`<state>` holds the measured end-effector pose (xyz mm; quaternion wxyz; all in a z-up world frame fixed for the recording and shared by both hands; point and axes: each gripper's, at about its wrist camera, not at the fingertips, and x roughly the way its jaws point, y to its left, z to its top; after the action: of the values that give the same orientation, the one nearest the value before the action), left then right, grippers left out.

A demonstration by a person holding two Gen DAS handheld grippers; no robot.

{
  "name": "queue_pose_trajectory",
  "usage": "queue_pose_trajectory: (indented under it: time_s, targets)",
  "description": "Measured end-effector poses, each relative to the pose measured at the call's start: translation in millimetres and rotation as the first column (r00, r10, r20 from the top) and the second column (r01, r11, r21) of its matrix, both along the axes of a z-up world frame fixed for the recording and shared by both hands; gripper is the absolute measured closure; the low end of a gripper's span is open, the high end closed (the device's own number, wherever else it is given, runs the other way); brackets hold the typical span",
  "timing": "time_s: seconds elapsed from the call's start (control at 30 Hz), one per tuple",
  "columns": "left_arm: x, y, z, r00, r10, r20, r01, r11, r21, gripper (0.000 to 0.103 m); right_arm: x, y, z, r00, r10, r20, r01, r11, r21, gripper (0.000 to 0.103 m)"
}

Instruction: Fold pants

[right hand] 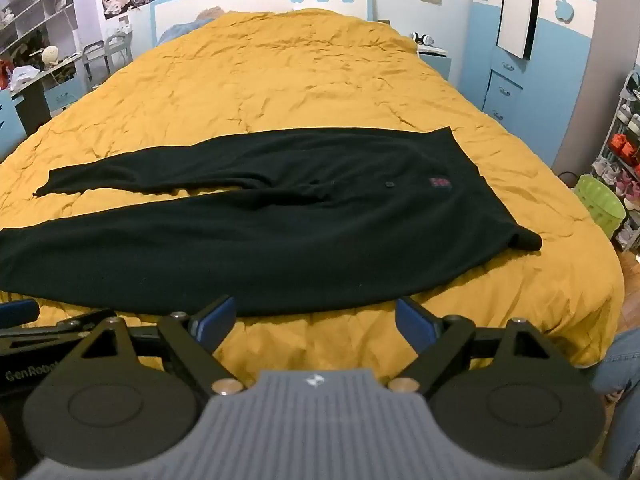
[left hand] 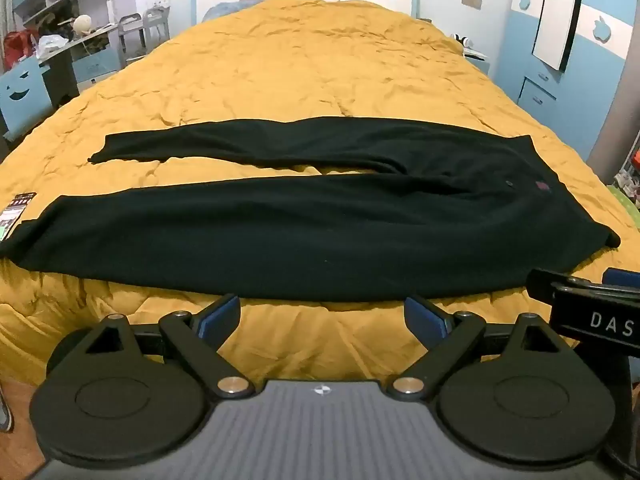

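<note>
A: Start with the big thing. What are we working on?

B: A wide bed under a rumpled mustard-yellow quilt [left hand: 300,64]. Across its near part lie the long black fabric pants [left hand: 320,224], spread flat, legs running left and waistband to the right, with a strip of quilt showing between the two legs.

A: Any detail on them?

B: A small red label [right hand: 439,182] and a dark round button [right hand: 389,184] near the waistband. The near waist corner [right hand: 528,240] is curled over on itself.

A: And the tools?

B: The left gripper [left hand: 322,316] hovers just short of the near leg's edge, blue-padded fingers spread wide, nothing between them. The right gripper [right hand: 314,318] is the same: jaws apart, empty, close to the hem line but not touching cloth.

A: What could spoil it from here?

B: I'd guess three things. The soft quilt may get pinched along with the pants. Grabbing only the top layer would let the leg sag and twist. And that curled corner, left unsmoothed, would likely get trapped in the fold.
</note>
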<state>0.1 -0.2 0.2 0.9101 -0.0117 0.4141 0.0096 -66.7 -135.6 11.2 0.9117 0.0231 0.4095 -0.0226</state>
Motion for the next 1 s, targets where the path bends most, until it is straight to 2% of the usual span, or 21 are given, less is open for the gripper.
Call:
queue_pose_trajectory:
  time_s: [0.2, 0.3, 1.0]
  targets:
    - [-2, -10, 4, 1.000, -0.001, 0.010, 0.001, 1.000, 0.020, 0.000, -1, 0, 1, 1.000, -0.002, 0.005, 0.002, 1.000, -0.001, 0.020]
    - [-5, -2, 3, 1.000, -0.009, 0.021, 0.009, 1.000, -0.006, 0.000, -2, 1, 1, 1.000, -0.002, 0.006, 0.002, 1.000, 0.002, 0.020]
    - [-1, -3, 2, 1.000, -0.004, 0.000, 0.004, 1.000, -0.015, 0.000, -2, -1, 2, 1.000, -0.003, 0.004, 0.003, 1.000, 0.013, 0.020]
